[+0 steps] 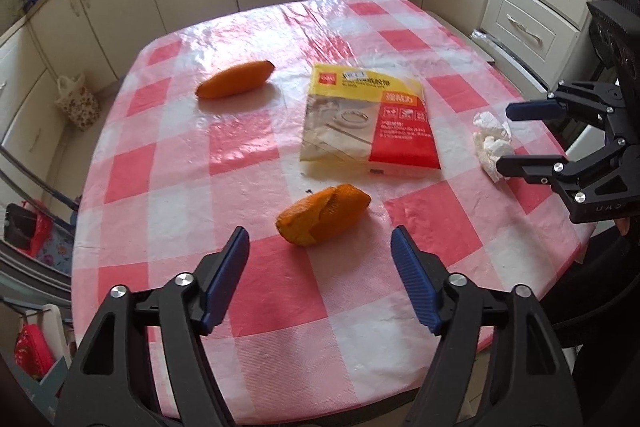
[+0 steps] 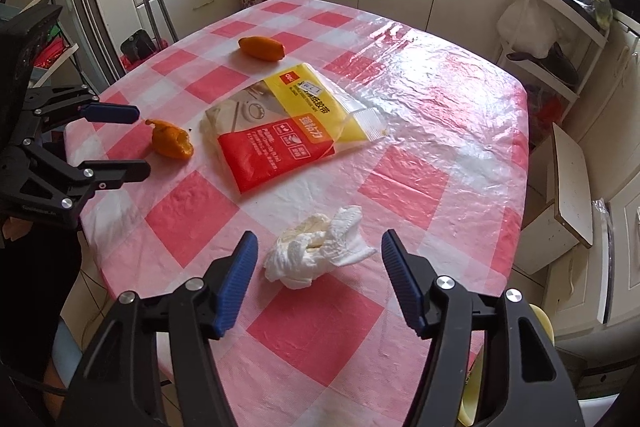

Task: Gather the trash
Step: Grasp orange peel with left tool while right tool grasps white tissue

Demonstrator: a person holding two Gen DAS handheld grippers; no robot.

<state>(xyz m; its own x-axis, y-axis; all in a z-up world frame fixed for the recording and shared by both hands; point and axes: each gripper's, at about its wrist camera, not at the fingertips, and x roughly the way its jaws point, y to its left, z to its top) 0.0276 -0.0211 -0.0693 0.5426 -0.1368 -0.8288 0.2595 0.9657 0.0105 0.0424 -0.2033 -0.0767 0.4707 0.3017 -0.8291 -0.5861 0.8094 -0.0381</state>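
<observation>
Checked tabletop, left to right: far orange peel; left gripper, wide open and empty, before the near peel; central plastic packet; crumpled tissue near the right edge, just ahead of the wide-open, empty right gripper.

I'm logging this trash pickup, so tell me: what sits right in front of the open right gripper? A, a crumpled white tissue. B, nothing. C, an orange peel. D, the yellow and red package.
A: in the right wrist view the crumpled white tissue lies on the table just ahead of the right gripper, whose jaws are spread wide to either side of it.
</observation>
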